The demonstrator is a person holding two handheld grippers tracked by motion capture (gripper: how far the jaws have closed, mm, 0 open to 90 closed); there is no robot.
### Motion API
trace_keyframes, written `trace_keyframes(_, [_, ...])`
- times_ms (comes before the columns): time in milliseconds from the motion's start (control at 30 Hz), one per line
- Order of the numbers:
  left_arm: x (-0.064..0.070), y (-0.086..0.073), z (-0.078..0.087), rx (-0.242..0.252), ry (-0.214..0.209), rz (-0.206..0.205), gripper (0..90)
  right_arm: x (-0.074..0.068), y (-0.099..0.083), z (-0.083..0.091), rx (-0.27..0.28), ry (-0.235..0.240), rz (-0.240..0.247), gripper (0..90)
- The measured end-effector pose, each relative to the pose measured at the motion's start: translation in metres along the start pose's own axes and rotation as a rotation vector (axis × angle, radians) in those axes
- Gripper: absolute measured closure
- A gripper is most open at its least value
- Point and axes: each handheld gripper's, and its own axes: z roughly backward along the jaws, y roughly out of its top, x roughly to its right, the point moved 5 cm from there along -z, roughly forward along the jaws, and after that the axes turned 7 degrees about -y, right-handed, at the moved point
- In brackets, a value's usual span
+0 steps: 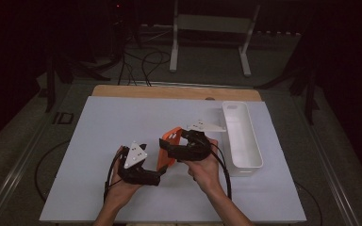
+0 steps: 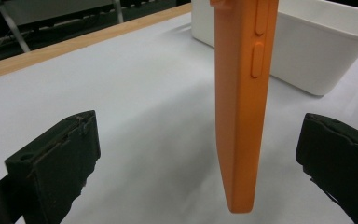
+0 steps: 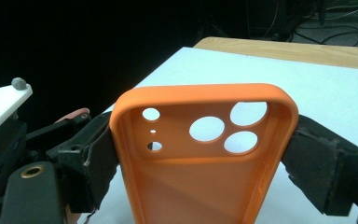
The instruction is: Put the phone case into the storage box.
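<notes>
Holding an orange phone case between two grippers

Gripping the orange phone case [image 3: 205, 158] by its two long sides, the right gripper [image 1: 172, 143] has its jaws pressed against the case's edges, as the right gripper view shows: one black pad on each side, touching the rim just below the camera end. The case stands raised off the white table [image 1: 122, 122], roughly upright. In the high view it sits between the two grippers, above the middle of the table.

The left gripper [image 1: 158, 176] has its jaws spread wide. In the left gripper view the case [image 2: 240, 116] hangs edge-on between those jaws, nearer the right-hand one, with clear space on both sides and touching neither.

The case is a soft-looking, matte orange shell with rounded corners. Its open inner face turns toward the right gripper's camera. Near the top are three large round cut-outs grouped together and three smaller holes beside them. Along the narrow edge seen from the left gripper are two raised, elongated button covers.

A white rectangular bin [image 1: 241, 136] stands on the table to the right of the case.
</notes>
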Motion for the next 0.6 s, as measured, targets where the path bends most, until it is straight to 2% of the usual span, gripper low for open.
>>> trace_keyframes(600, [-0.0059,-0.0001,0.0077,0.016,-0.01,0.007,0.4,0.005,0.0054,0.0022,0.007,-0.019,0.005,16.4])
